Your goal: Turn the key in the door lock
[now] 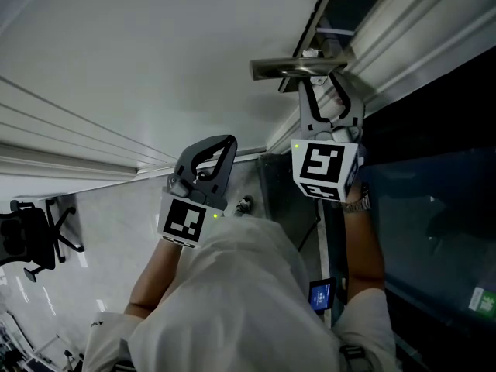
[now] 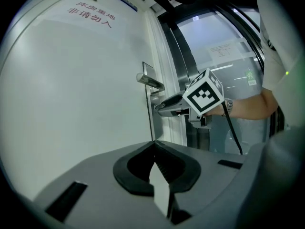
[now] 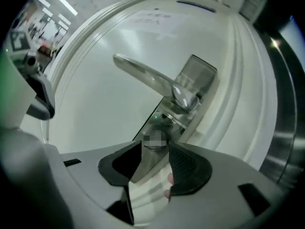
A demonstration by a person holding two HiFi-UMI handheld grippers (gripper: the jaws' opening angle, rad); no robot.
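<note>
The white door carries a metal lever handle on a steel lock plate. Below the handle sits the lock cylinder, where a small blurred patch hides most of the key end. My right gripper is up against the plate with its jaws open. The cylinder lies between the fingertips, and the pads stand clear of it. My left gripper hangs back from the door, shut and empty. From the left gripper view the right gripper points at the door edge under the handle.
A dark glass panel and a metal frame stand to the right of the door. Red print is on the door's upper part. An office chair stands on the floor at the left. A cable hangs from the right gripper.
</note>
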